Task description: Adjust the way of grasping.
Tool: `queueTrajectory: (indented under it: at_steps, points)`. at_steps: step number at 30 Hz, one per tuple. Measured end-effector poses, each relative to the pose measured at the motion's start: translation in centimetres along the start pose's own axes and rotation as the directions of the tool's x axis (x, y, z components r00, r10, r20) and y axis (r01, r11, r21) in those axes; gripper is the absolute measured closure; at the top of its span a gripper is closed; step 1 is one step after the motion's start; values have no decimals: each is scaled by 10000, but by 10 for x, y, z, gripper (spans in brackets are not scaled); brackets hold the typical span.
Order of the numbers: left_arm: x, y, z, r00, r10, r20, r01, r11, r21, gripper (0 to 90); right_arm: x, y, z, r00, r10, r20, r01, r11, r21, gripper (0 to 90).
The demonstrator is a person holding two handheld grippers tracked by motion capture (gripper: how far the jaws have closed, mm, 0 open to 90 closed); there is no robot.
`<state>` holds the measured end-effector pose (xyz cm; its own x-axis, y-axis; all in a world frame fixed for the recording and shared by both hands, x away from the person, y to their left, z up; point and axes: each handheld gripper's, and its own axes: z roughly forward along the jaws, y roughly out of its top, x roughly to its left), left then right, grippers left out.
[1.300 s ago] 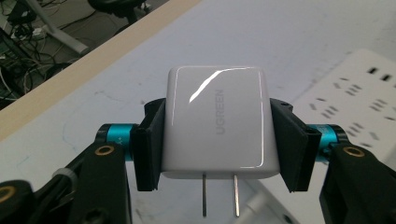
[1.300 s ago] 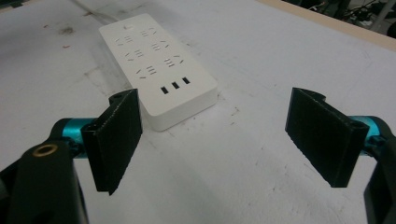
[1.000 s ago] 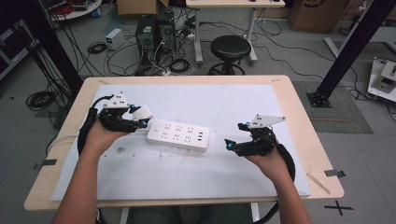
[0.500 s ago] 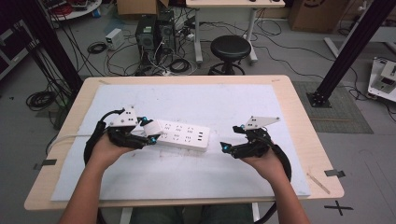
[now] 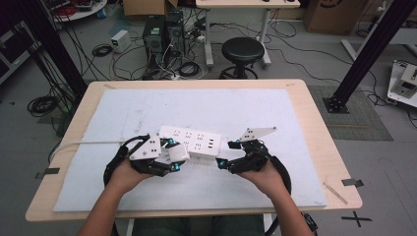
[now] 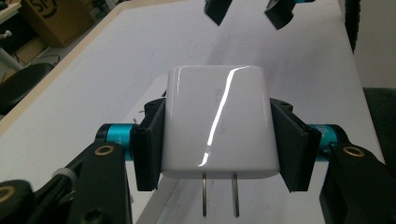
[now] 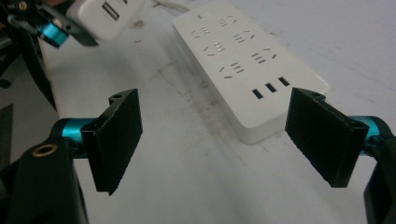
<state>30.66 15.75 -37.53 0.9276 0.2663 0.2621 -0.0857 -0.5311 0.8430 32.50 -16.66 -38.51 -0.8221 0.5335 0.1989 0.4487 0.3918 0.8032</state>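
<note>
The left tongs (image 6: 217, 135) are clenched on a glossy white charger (image 6: 218, 123), one black pad pressed flat against each of its sides. In the left gripper view the charger's two metal prongs (image 6: 219, 195) point back toward the camera, and its smooth top face catches a streak of light. In the high view the left tongs (image 5: 173, 158) carry the charger (image 5: 176, 153) just above the near left end of the white power strip (image 5: 194, 141); whether the charger touches the strip is hard to tell from that angle.

The power strip lies flat on the pale sheet (image 5: 206, 110) that covers the wooden tabletop (image 5: 322, 142), roughly at the middle, with a white cord (image 5: 88, 143) running off toward the left edge. In the right gripper view the power strip (image 7: 247, 60) shows rows of sockets and three small slots near its closer end.

The right tongs (image 7: 231, 135) are released, their pads standing wide apart with nothing between them, just short of the strip's closer end. In the high view the right tongs (image 5: 227, 153) sit at the right end of the strip, close to the left tongs.
</note>
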Motion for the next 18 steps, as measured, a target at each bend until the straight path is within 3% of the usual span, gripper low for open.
queueTrajectory:
  at_steps: [4, 5, 8, 9, 11, 14, 15, 17, 18]
  points:
    - [-13, 3, 8, 9982, 581, -122, -582, 9983, -56, 425, 7, 2, 8, 9993, 118, -362, -115, 9999, 77, 191]
    - [-15, 3, 9, 9974, 709, -163, -710, 9974, -78, 424, 11, 2, 12, 9977, 223, -638, -217, 9997, 88, 191]
    - [-21, 4, 14, 9958, 870, -281, -873, 9961, -115, 425, 13, 1, 17, 9908, 512, -1252, -509, 9987, 53, 191]
    - [-23, 4, 15, 9948, 963, -328, -966, 9953, -90, 425, 13, 1, 17, 9908, 512, -1252, -509, 9987, 53, 191]
    - [-27, 4, 19, 9920, 1194, -416, -1197, 9928, -39, 425, 14, -1, 19, 9795, 923, -1789, -954, 9954, -84, 191]
    - [-35, 6, 24, 9834, 1695, -648, -1698, 9855, 14, 425, 15, -2, 20, 9725, 1158, -2021, -1206, 9926, -112, 191]
    - [-37, 7, 25, 9817, 1773, -702, -1775, 9841, 35, 424, 15, -3, 22, 9628, 1307, -2365, -1407, 9897, -258, 191]
    - [-41, 9, 28, 9756, 2013, -875, -2019, 9794, 19, 425, 14, -5, 22, 9531, 1496, -2629, -1636, 9860, -320, 191]
    - [-41, 9, 28, 9756, 2013, -875, -2019, 9794, 19, 425, 15, -5, 22, 9481, 1649, -2720, -1805, 9830, -333, 191]
